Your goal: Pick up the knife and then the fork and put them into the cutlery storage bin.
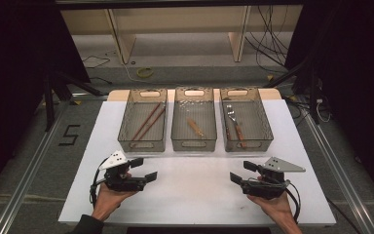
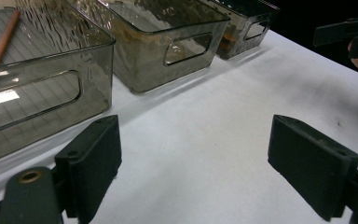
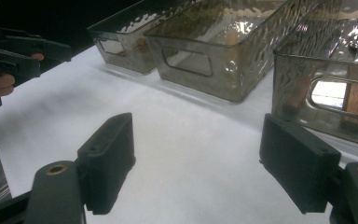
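Note:
Three smoky see-through bins stand in a row at the back of the white table top [image 1: 195, 185]. The left bin [image 1: 142, 120] holds brown chopsticks [image 1: 147, 120]. The middle bin [image 1: 194, 119] holds a small wooden-handled piece [image 1: 195, 127]. The right bin [image 1: 246, 119] holds a fork [image 1: 231, 115] and a wooden-handled utensil [image 1: 239, 135]. My left gripper [image 1: 143, 169] rests near the front left, open, with nothing between its jaws. My right gripper [image 1: 244, 172] rests near the front right, also open and empty. The two point toward each other across bare table.
The table sits on a grey floor with metal rails [image 1: 27, 170] at both sides. Dark stands [image 1: 51, 92] and loose cables [image 1: 268, 44] lie beyond the back edge. A wooden frame [image 1: 121, 39] stands behind. The near bins show close up at left bin [image 2: 37, 88] and right bin [image 3: 331, 93].

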`<state>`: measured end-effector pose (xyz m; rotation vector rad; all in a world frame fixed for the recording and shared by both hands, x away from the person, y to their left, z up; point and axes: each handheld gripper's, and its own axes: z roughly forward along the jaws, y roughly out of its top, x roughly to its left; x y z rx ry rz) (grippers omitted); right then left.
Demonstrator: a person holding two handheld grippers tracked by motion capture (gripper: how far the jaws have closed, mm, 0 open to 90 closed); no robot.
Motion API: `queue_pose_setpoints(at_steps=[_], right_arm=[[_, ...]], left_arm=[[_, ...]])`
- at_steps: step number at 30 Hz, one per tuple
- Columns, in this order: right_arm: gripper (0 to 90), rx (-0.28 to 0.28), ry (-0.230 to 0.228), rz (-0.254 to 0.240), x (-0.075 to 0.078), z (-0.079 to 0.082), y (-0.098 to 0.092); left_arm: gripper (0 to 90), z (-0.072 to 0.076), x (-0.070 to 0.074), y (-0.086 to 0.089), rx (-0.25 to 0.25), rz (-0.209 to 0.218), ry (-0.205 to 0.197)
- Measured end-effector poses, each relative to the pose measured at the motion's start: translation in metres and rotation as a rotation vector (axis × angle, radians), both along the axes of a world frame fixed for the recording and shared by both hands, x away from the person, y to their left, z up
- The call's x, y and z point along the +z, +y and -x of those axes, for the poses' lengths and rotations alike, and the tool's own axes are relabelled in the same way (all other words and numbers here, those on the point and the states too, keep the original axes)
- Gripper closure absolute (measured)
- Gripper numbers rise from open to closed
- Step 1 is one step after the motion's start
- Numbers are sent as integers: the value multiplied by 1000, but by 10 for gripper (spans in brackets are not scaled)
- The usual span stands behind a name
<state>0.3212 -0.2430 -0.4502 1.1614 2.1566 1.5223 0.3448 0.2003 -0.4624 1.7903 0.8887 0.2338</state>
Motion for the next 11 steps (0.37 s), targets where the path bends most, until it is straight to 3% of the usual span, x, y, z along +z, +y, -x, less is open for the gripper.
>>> queue_pose_setpoints(at_steps=[11], right_arm=[[262,-7,0,4,-1,-1,-1]], left_arm=[[166,0,0,0,1,-1,0]])
